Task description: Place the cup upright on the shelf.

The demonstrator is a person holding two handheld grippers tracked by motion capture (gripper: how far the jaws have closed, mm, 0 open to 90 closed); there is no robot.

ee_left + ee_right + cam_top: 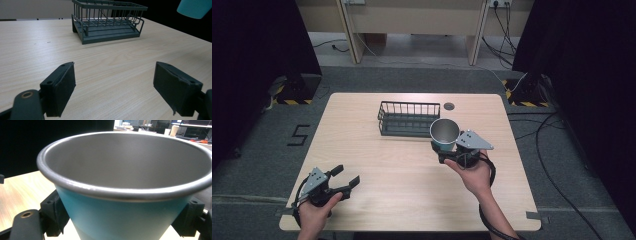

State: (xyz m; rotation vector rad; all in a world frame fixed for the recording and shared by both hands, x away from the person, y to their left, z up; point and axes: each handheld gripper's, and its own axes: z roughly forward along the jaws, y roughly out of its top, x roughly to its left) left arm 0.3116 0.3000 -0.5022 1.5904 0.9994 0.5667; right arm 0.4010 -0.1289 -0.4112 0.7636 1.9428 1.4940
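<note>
Right gripper [451, 151] clamped on a teal cup [444, 134] with a bare metal inside, held upright above the table [362, 150] just beside the wire basket [408, 119], likely bound for it; left gripper [346, 181] spread wide, empty, low near the front edge, seemingly waiting; no readable writing on cup or basket.

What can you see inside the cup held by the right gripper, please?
The cup, clamped in the right gripper, shows bare grey metal walls with nothing against them. Its near rim hides the bottom in the right gripper view, and the high view is too small to settle it.
</note>
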